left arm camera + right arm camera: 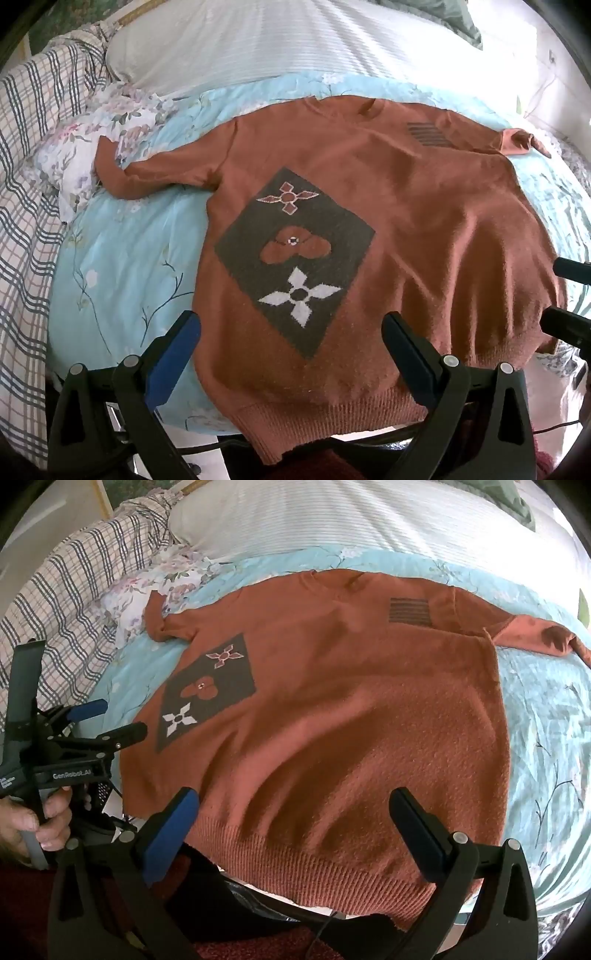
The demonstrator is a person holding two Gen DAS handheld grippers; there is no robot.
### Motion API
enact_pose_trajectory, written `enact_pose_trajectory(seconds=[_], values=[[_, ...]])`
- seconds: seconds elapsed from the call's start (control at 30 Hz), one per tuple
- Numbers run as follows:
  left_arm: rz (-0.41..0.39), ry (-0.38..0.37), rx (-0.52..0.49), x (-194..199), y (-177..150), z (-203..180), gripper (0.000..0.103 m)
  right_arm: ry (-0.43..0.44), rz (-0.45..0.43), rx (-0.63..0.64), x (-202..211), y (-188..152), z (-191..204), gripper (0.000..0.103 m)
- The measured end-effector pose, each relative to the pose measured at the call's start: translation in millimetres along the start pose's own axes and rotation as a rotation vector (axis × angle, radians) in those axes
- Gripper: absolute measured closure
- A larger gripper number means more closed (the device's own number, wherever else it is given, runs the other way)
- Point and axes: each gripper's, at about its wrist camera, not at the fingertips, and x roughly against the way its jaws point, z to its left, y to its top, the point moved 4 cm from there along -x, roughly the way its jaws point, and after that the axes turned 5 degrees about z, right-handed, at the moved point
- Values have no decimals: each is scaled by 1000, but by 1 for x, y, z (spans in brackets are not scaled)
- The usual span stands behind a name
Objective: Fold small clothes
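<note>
A rust-orange knitted sweater [406,229] [332,720] lies spread flat on a light blue floral bedsheet [122,266], sleeves out to both sides and ribbed hem nearest me. A dark diamond patch with flower motifs [295,254] [207,690] sits on its left half. My left gripper [291,325] hovers open above the hem's left part, nothing between its fingers. My right gripper [295,801] hovers open above the hem's right part, also holding nothing. The left gripper [114,720], held by a hand [40,819], shows at the left edge of the right wrist view.
A white striped pillow [277,40] lies beyond the sweater's collar. A plaid blanket [29,166] and a floral cloth [96,136] bunch up at the left. The bed's near edge runs under the hem. The left sleeve [155,173] rests partly on the floral cloth.
</note>
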Motion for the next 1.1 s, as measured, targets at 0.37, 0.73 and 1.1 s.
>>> enact_pose_trajectory(seconds=[0.37,0.73,1.1], values=[[3,0,1,2,6,-12,4,-5,5,5,8,4,-4,0],[42,-35,5,3,5,-10,4,4,3,0,8,8,-4,0],[21,-42,8,5,3,-9,4,-1,-13,1,6,5,-3,0]])
